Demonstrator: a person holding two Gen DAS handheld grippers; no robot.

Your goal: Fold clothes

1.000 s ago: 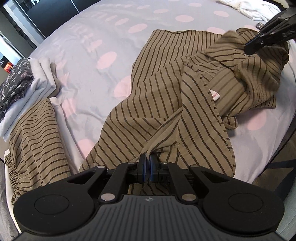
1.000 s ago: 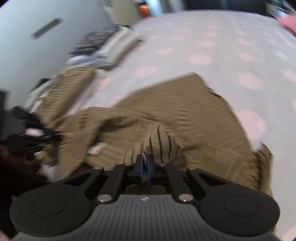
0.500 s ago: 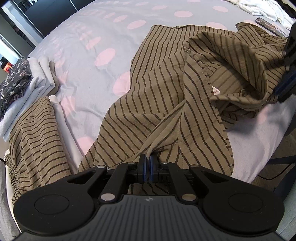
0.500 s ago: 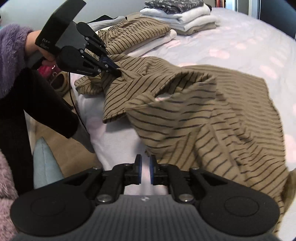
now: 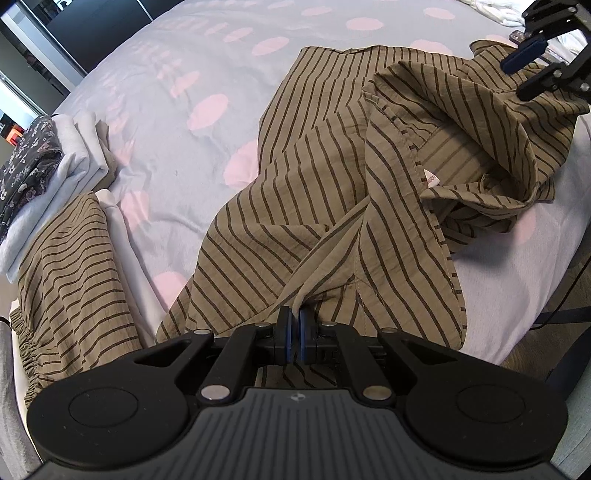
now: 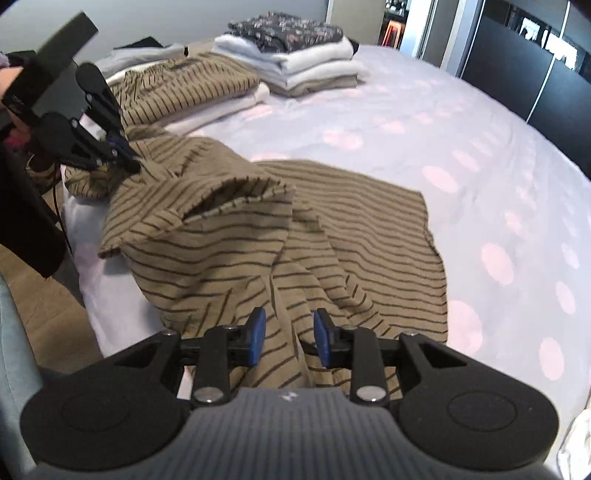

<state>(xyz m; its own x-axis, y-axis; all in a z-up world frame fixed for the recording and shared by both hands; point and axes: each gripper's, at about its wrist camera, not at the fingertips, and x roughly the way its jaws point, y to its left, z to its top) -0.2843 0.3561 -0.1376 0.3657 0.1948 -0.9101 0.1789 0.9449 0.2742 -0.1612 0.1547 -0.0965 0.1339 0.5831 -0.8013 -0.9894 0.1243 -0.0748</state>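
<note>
A brown shirt with dark stripes (image 5: 314, 192) lies crumpled near the edge of a lilac bed sheet with pink dots (image 5: 177, 155). My left gripper (image 5: 294, 325) is shut on a pinched fold at one end of it; in the right wrist view the left gripper (image 6: 125, 160) grips the shirt (image 6: 295, 240) at the far left. My right gripper (image 6: 286, 332) hovers over the other end with its jaws opening. Cloth lies between the blue pads (image 6: 256, 328), which do not press on it. In the left wrist view the right gripper (image 5: 524, 74) stands at the top right.
A folded striped garment (image 6: 184, 85) and a stack of white and dark floral clothes (image 6: 295, 62) lie at the bed's far side. Loose white cloth (image 5: 491, 11) lies beyond the shirt. The bed edge drops to a wooden floor (image 6: 48, 314). Dark wardrobe doors (image 6: 535, 81) stand behind.
My right gripper let go of the raised shirt end, which sank onto the bed, and its jaws have spread apart. The left gripper has kept its grip in the same place.
</note>
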